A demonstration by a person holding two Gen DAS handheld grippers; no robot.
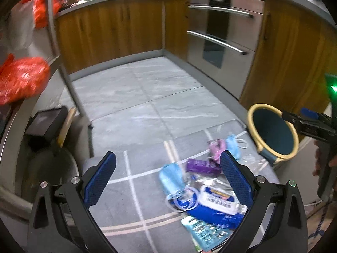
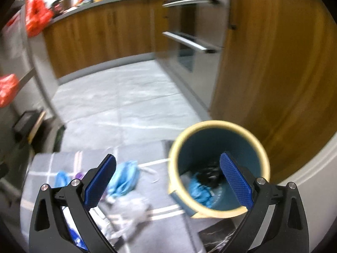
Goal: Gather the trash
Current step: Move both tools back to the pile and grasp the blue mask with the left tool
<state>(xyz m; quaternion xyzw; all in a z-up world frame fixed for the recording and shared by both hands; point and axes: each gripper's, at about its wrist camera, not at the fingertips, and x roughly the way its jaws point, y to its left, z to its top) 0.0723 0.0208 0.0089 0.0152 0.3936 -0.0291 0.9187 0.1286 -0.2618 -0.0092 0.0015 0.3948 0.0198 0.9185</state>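
A teal bin with a cream rim stands on the grey mat by the wooden cabinets; in the right wrist view the bin holds a blue mask and dark trash. Trash lies on the mat: a blue face mask, a purple wrapper, a pink wrapper, a second blue mask, a white and blue wipes pack and a pale green packet. My left gripper is open above this trash. My right gripper is open and empty at the bin's rim.
Wooden cabinets and a steel oven line the far side. Red bags hang on a rack at the left, above a black box. The grey tiled floor lies beyond the mat.
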